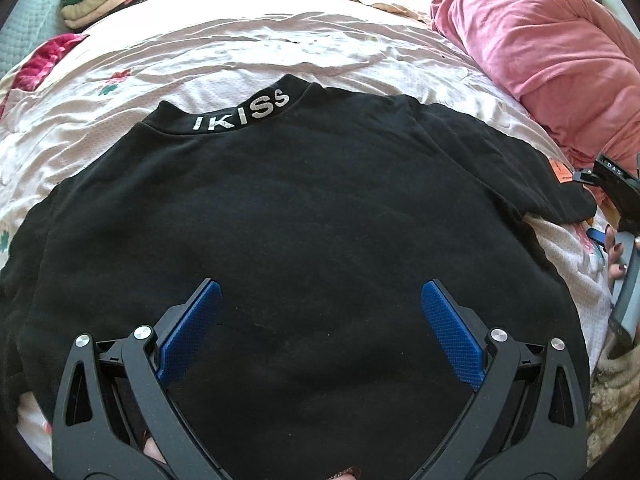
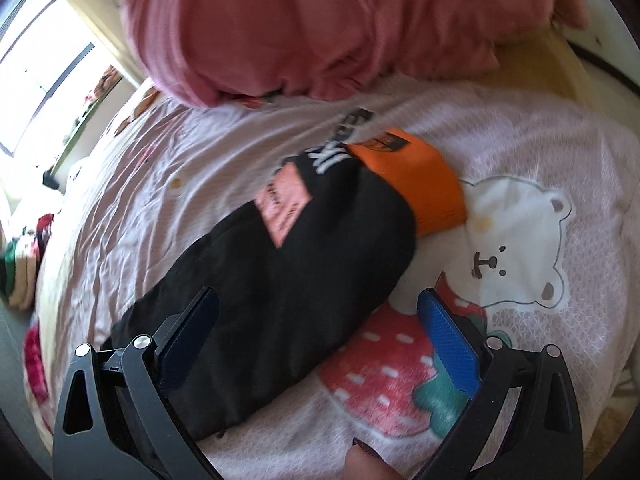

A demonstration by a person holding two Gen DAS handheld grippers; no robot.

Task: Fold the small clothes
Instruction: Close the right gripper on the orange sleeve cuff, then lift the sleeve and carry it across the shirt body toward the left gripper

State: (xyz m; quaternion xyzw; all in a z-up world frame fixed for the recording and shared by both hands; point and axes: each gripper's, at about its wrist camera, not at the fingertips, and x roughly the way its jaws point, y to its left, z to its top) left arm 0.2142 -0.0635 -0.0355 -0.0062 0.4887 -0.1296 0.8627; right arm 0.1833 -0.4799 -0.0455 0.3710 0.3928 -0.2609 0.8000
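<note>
both grippers gape wide, gripping nothing: left gripper (image 1: 320, 320) hangs over the black sweatshirt (image 1: 280, 220) spread flat on the pink bedsheet (image 1: 240, 48), right gripper (image 2: 318, 338) over its orange-cuffed sleeve (image 2: 288, 280), near the pink blanket (image 2: 320, 28).

The left wrist view looks low and close over the spread black cotton top (image 1: 304, 216) toward twelve o'clock. The right wrist view looks steeply down, closer, on its orange-cuffed sleeve (image 2: 280, 280). Both share the bunched pink blanket (image 1: 536, 48).
</note>
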